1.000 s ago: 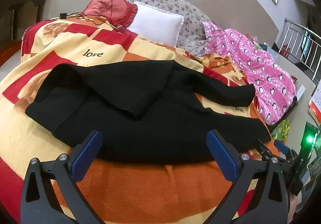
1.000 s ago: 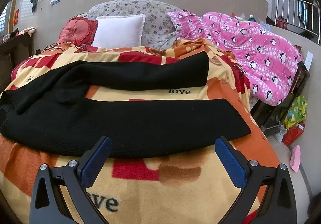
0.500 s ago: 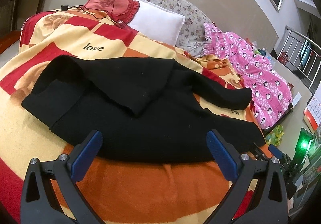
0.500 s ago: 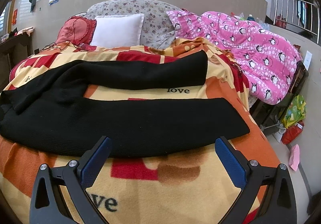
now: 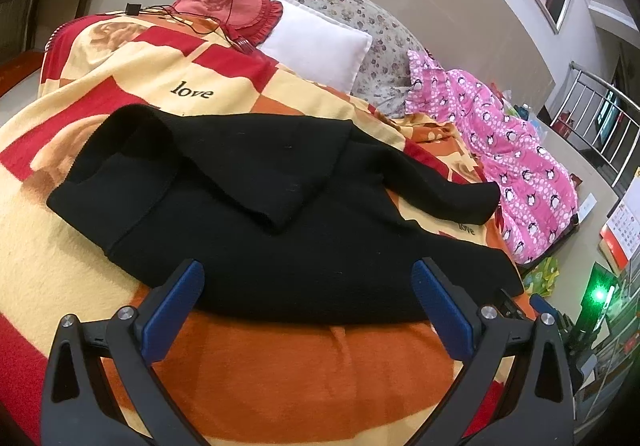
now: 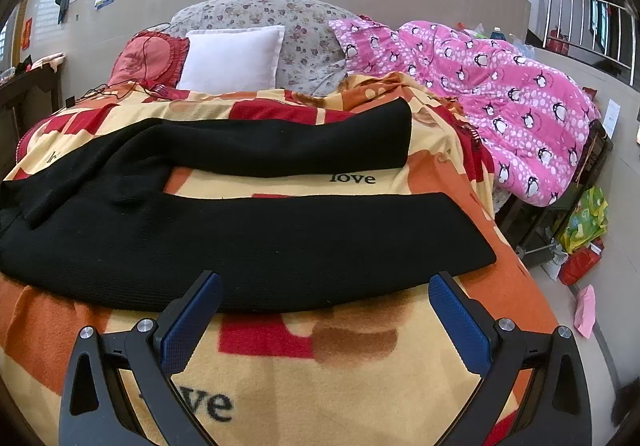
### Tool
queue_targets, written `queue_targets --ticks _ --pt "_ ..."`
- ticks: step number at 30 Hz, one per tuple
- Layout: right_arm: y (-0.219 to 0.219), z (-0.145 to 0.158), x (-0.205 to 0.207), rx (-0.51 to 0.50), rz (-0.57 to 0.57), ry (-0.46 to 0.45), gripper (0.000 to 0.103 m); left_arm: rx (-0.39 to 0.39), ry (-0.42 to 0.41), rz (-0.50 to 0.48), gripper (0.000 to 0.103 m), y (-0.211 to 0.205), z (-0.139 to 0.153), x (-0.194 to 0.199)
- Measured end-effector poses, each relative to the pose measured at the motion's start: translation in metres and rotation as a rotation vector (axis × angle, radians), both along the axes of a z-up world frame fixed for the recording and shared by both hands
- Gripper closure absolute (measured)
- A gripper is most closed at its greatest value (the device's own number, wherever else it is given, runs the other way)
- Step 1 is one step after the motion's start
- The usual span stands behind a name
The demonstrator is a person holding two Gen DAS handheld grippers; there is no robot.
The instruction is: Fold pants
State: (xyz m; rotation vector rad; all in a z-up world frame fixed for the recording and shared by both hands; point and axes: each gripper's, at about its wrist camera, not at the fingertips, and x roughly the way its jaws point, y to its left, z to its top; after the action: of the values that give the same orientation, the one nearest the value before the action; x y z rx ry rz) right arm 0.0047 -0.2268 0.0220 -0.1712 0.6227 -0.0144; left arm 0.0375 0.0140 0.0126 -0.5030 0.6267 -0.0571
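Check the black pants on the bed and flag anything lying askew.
The black pants are not laid flat. Near the waist, a flap is turned over on itself, and the two legs splay apart, with a strip of the blanket showing between them. Both grippers, left and right, hover open, holding nothing.

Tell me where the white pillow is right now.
The white pillow stands at the head of the bed, centre-left in the right wrist view, between the red cushion and the floral headboard.

Pants (image 5: 280,214) are lying across the blanket (image 5: 280,358), pillow (image 5: 316,42) sitting behind them, quilt (image 6: 500,86) lying right of them.
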Motion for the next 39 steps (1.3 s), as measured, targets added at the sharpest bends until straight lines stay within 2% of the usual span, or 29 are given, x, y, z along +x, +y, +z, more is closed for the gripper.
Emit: queue_targets --ticks 8,13,17,21,22,25,26,31,34,35,37,38,39 --pt "0.000 0.000 0.000 -0.002 0.001 0.000 0.001 -0.022 -0.013 -0.004 0.000 0.004 0.002 -0.004" --pt "-0.001 0.001 -0.001 0.007 0.002 0.004 0.001 -0.065 -0.054 -0.018 0.000 0.027 0.009 -0.031" --pt "-0.002 0.002 -0.001 0.022 0.005 -0.002 0.001 -0.027 -0.041 -0.045 0.000 0.050 0.008 -0.047" --pt "0.001 0.002 -0.001 0.019 0.008 -0.005 0.001 0.018 0.014 0.014 0.000 0.078 0.006 -0.043" --pt "0.001 0.002 -0.001 0.019 0.008 -0.005 0.001 0.007 0.048 0.012 0.000 0.085 0.002 -0.035" --pt "0.001 0.002 -0.001 0.018 0.008 -0.005 0.001 -0.103 0.119 -0.030 0.000 0.101 -0.012 -0.003" --pt "0.001 0.002 -0.001 0.018 0.008 -0.005 0.001 -0.104 0.104 -0.028 0.000 0.102 -0.011 0.000" --pt "0.003 0.002 -0.001 0.011 0.012 -0.005 0.001 -0.219 0.115 -0.047 0.000 0.104 -0.013 0.029" --pt "0.005 0.001 -0.001 -0.003 0.015 -0.007 0.001 -0.228 0.097 -0.028 0.000 0.106 -0.013 0.034" --pt "0.006 0.001 -0.001 -0.005 0.015 -0.006 0.001 -0.226 0.099 -0.011 0.003 0.106 -0.013 0.035" --pt "0.006 0.002 -0.001 -0.004 0.016 -0.007 0.001 -0.209 0.115 0.038 0.018 0.108 -0.014 0.033" --pt "0.006 0.002 -0.001 -0.001 0.017 -0.007 0.001 -0.173 0.144 0.068 0.040 0.108 -0.014 0.032" --pt "0.007 0.002 -0.001 -0.001 0.015 -0.008 0.001 -0.149 0.164 0.086 0.069 0.109 -0.015 0.032"
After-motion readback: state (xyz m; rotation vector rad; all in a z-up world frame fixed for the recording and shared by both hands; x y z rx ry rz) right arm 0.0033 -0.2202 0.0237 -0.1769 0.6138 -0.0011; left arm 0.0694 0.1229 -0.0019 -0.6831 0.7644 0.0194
